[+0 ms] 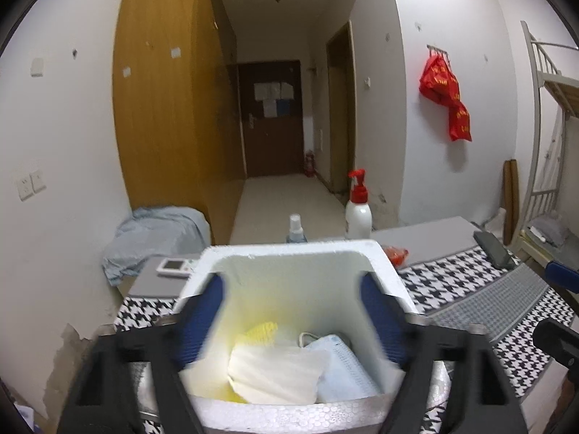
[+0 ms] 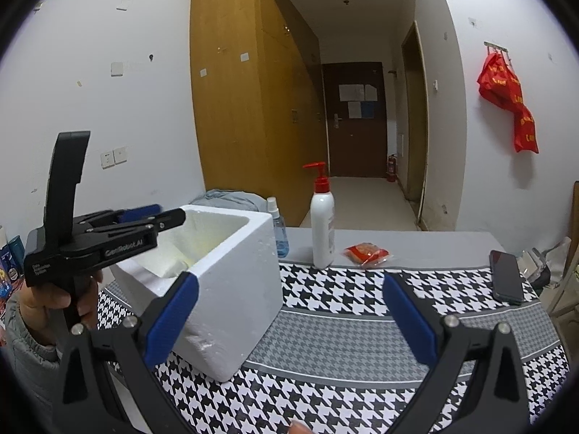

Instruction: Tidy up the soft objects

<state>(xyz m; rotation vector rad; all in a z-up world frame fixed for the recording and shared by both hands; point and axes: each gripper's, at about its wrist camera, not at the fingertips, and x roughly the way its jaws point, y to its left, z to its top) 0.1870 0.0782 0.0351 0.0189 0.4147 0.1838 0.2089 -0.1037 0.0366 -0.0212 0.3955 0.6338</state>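
A white foam box [image 1: 289,256] stands on the houndstooth tablecloth; it also shows in the right wrist view [image 2: 231,289]. Inside it lie a white folded cloth [image 1: 278,369], a pale blue face mask [image 1: 347,365] and something yellow [image 1: 264,331]. My left gripper [image 1: 293,311] is open and empty, held over the box opening; it also shows in the right wrist view [image 2: 170,218]. My right gripper [image 2: 289,314] is open and empty, above the tablecloth just right of the box.
A white pump bottle with a red top [image 2: 322,220], a small blue spray bottle [image 2: 278,231], a red packet [image 2: 367,253] and a black phone [image 2: 506,282] sit on the table [image 2: 416,242]. A remote [image 1: 177,266] lies left of the box. A blue cloth [image 1: 152,235] lies beyond.
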